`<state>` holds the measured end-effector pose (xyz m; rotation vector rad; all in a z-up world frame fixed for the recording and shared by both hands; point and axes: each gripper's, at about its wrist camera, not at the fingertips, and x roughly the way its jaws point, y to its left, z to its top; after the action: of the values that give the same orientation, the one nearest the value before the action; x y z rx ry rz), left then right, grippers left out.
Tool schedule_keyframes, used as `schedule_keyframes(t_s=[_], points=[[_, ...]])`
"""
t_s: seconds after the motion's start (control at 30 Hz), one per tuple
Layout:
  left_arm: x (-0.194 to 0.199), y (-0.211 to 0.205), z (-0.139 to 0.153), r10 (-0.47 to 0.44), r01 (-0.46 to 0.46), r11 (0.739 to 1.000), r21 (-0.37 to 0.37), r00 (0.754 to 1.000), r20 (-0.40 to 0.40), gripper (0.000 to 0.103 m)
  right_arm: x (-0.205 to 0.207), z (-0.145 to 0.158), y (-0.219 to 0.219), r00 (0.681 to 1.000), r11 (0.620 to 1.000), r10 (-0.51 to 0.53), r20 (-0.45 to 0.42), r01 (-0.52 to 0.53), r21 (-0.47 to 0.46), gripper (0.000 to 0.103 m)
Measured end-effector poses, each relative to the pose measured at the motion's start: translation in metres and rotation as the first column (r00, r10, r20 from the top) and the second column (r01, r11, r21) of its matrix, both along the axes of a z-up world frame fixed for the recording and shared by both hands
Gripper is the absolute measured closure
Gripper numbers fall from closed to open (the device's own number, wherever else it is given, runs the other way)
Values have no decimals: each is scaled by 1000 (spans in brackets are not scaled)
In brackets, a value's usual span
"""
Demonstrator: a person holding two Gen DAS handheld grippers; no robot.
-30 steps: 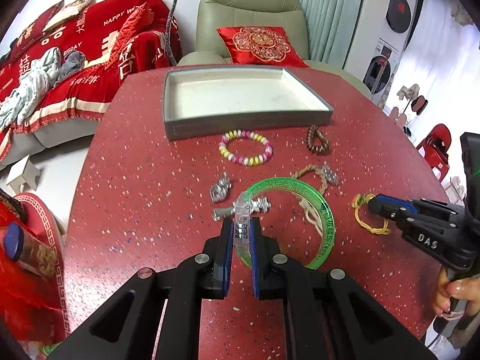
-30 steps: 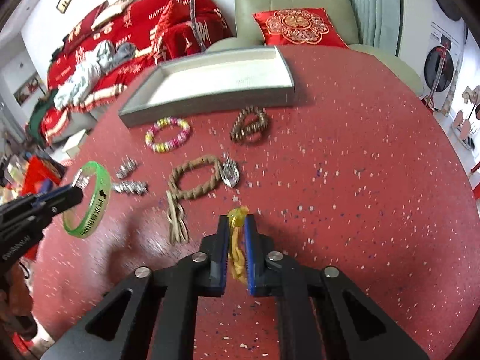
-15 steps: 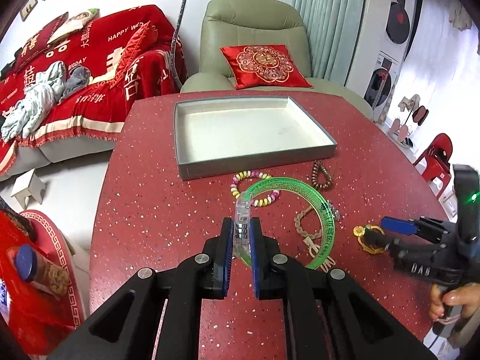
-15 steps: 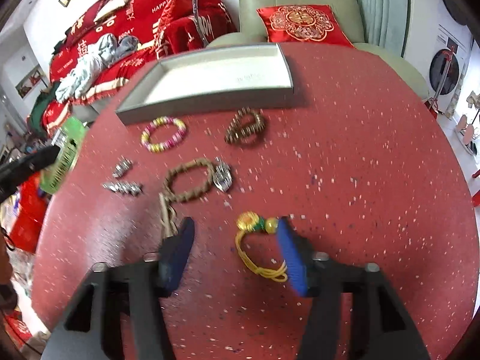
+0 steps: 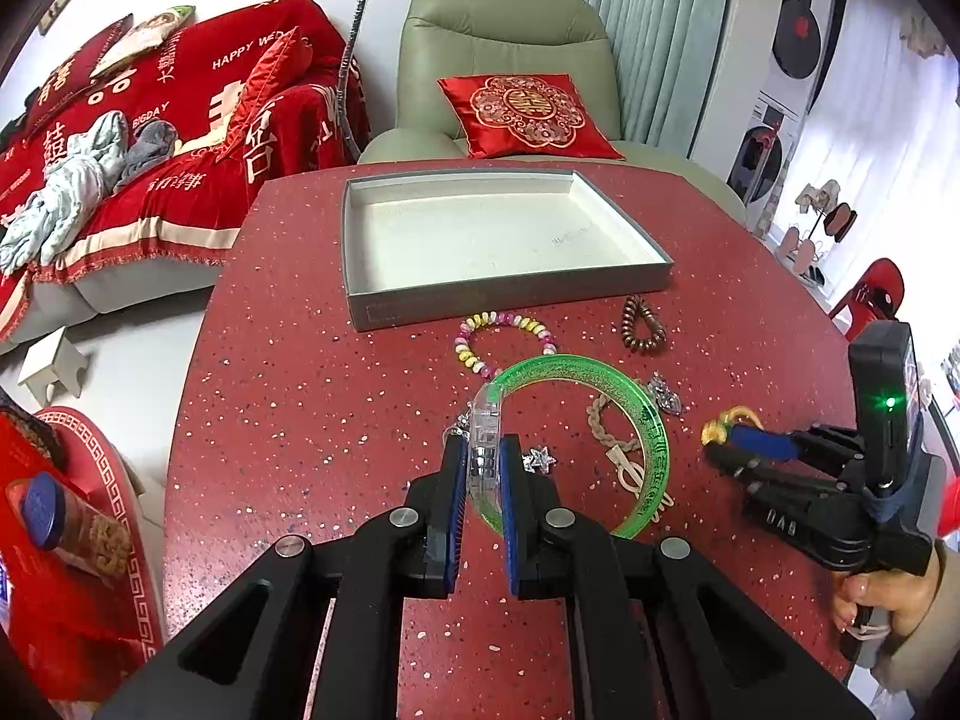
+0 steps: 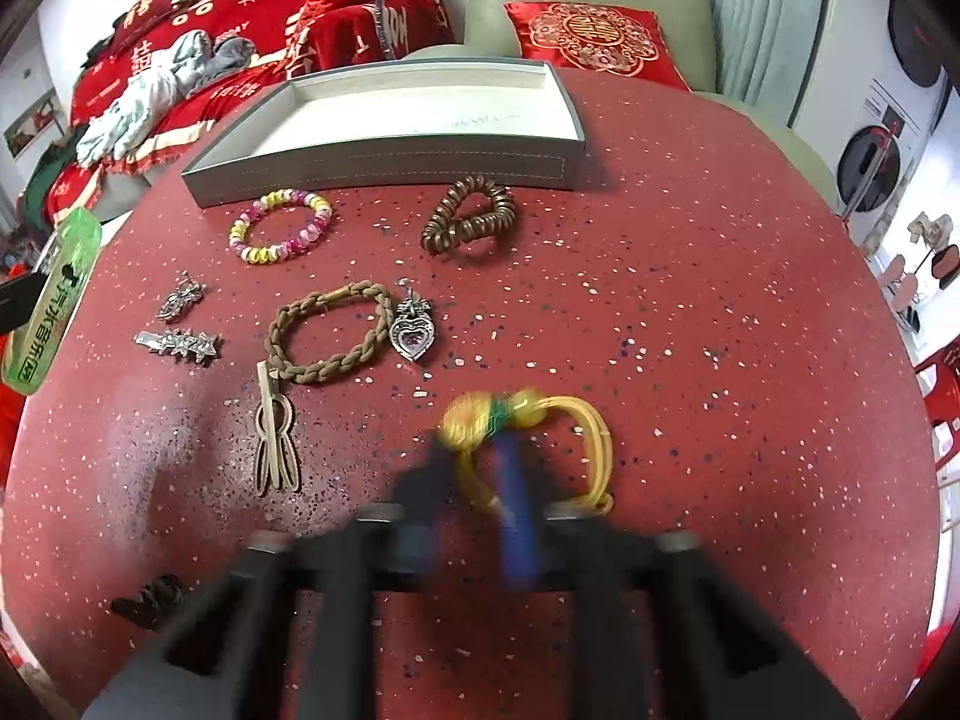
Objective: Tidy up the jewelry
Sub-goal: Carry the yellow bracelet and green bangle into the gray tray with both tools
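My left gripper (image 5: 482,456) is shut on a green bangle (image 5: 654,420) by its clear clasp and holds it above the red table; the bangle also shows at the left edge of the right wrist view (image 6: 54,306). My right gripper (image 6: 486,480) is motion-blurred and closing around a yellow cord bracelet (image 6: 516,420) low over the table; it also shows in the left wrist view (image 5: 732,423). The grey tray (image 5: 510,294) with a white inside stands empty at the far side. A pink-yellow bead bracelet (image 6: 282,225) and a brown coil bracelet (image 6: 468,213) lie before it.
A braided tan bracelet (image 6: 324,336), a heart pendant (image 6: 413,330) and two silver hair clips (image 6: 177,345) lie mid-table. A dark clip (image 6: 147,597) lies near the front left. A green armchair with a red cushion (image 5: 522,111) stands behind the table, a red-covered sofa to the left.
My right gripper opened half a second ago and has now closed in on the yellow cord bracelet again. My left gripper has risen and drawn back with the green bangle.
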<state>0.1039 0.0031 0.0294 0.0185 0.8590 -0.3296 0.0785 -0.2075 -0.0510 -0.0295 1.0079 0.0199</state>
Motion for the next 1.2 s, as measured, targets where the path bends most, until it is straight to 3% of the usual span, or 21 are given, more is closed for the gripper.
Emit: schedule_keyframes(t_s=[0.33,0.57,0.77,0.97,1.2], points=[[4,5,7,12,-12,1000,-16,1000,8,75,-6,27,-14,998,991,-40,56,32,129,99],[20,6,28,18,-17,1000,-15,999,40,75,8,64,-17,993,982,-27,112,6,190,100],[37,5,46,24,-24,1000,-3,997,76,75,21,78,-24,994,973,-32,109,6,229,100],[75,4,63,41,-40,999,-19,996,76,75,62,107,-21,989,964,-14,148,-25,264,100],[134,-9,62,81,-82,997,5,993,88,75,138,124,-11,986,952,3,165,-53,301,100]])
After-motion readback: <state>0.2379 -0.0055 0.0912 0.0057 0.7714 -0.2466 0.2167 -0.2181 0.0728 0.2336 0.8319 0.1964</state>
